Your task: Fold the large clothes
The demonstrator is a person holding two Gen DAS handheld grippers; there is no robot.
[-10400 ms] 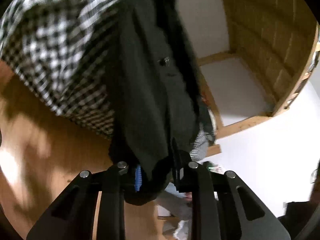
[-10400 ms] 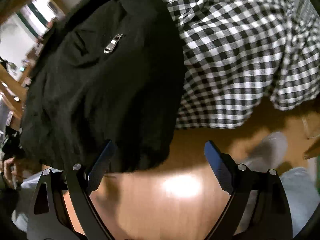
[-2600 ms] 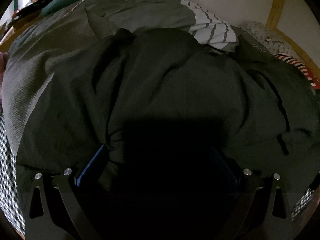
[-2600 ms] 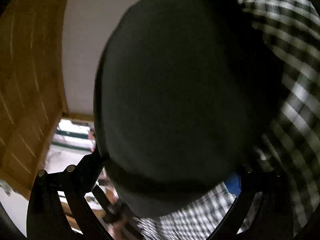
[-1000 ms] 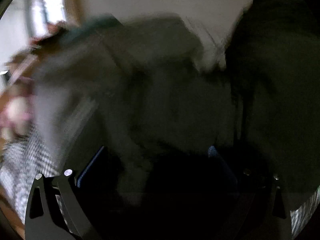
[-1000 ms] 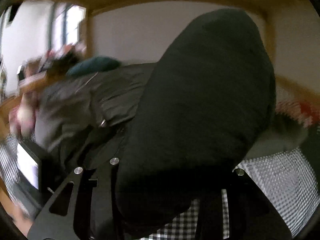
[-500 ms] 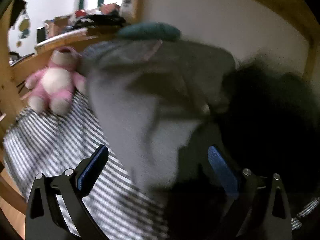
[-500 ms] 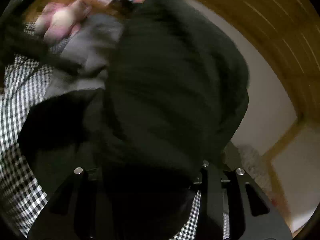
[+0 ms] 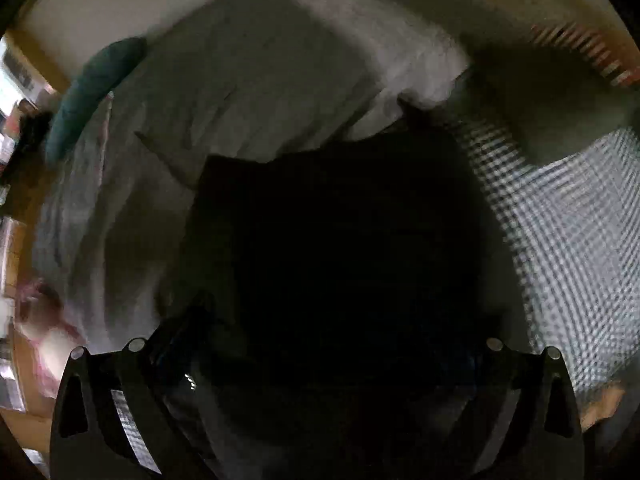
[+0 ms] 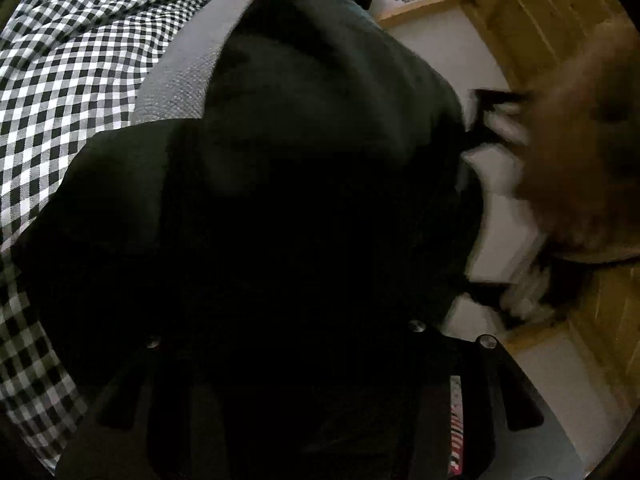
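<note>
A black garment (image 10: 280, 160) bulges up out of my right gripper (image 10: 288, 320) and hides the pads. The jaws are opening with the cloth still bunched between them. It hangs over the checked sheet (image 10: 60, 80), against a grey garment (image 10: 180, 80). In the blurred left wrist view the black garment (image 9: 340, 240) lies on the bed. My left gripper (image 9: 328, 340) stands wide open over its near edge, the cloth dark between the fingers (image 9: 180, 340).
Grey clothes (image 9: 240, 120) are piled behind the black garment, with a teal pillow (image 9: 92, 88) at far left. A pink plush toy (image 9: 40, 340) lies at lower left, and checked sheet (image 9: 560, 240) on the right. A blurred hand (image 10: 580, 140) and wooden bed frame (image 10: 540, 20) are at right.
The left view has swung from the plush toy and grey clothes to right over the black garment. The right gripper has rolled and sunk with the black garment toward the checked sheet.
</note>
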